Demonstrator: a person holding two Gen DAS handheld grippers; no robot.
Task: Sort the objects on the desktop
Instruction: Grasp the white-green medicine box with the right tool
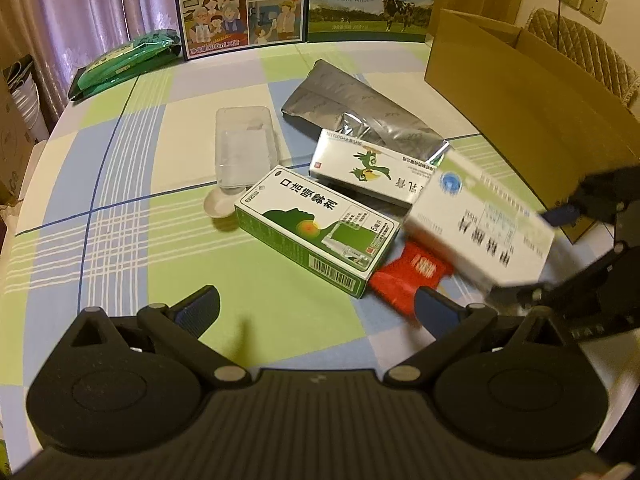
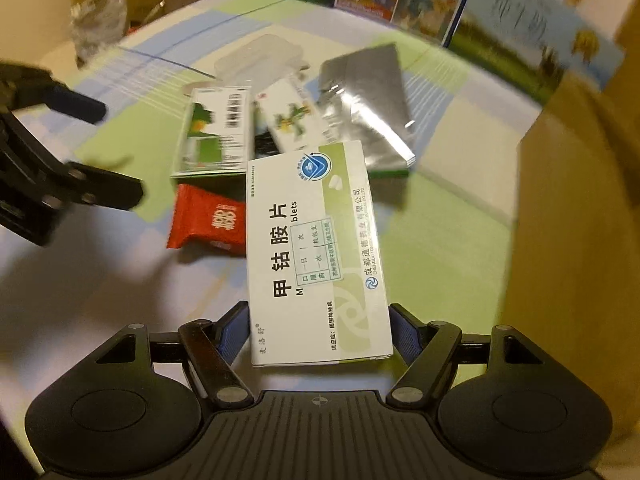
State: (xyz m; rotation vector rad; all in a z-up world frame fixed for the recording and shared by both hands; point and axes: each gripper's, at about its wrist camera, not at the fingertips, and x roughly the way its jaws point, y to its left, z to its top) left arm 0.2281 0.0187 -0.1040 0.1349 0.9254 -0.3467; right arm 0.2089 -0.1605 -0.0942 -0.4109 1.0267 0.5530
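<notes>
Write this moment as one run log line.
right gripper: shut on white tablet box, lifted | left gripper: open, holds nothing | cardboard box: open

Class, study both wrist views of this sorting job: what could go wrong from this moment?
1. The right gripper pinches only the near end of the white tablet box, so the box might tip or slip out.
2. The box hangs over the red packet; lowering it could knock that.
3. The open left gripper sits near the green spray box and might nudge it.
</notes>
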